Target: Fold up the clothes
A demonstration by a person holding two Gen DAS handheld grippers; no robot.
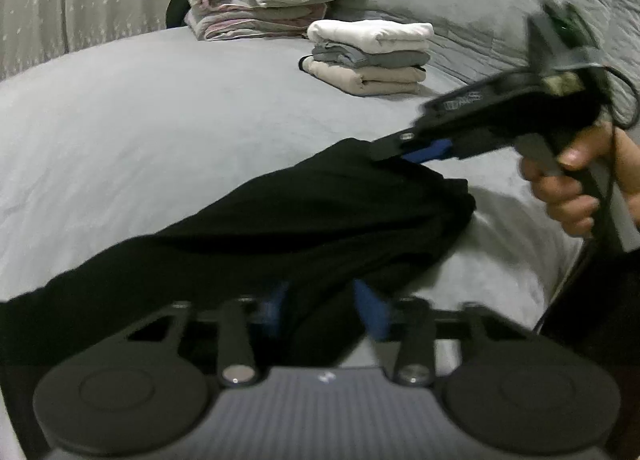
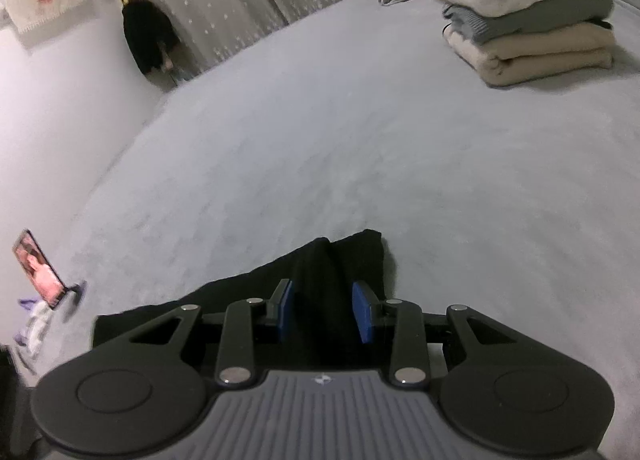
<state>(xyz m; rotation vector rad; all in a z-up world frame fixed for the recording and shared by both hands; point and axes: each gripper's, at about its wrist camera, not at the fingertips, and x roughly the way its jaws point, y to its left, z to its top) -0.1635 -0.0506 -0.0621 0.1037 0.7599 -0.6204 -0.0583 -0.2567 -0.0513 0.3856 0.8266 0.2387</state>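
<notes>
On the grey bed (image 2: 360,148), which fills both views, a pile of folded bedding (image 1: 256,0) sits at the far edge with a smaller stack of folded clothes (image 1: 368,56) (white on grey on beige) just beside it, well apart from the work in front. Nearer, a black garment (image 1: 304,216) hangs stretched between the two tools, part of it draped down toward the bed. The right gripper (image 1: 384,152), held in a hand (image 1: 568,188), has its fingers pinching one bunched edge of the cloth; the left gripper (image 1: 324,312) has its blue-padded fingers closed on the other end. By my reading, the garment is being carried or spread rather than creased. The next move calls for both grips holding while the cloth is laid flat and even on the open bed
</notes>
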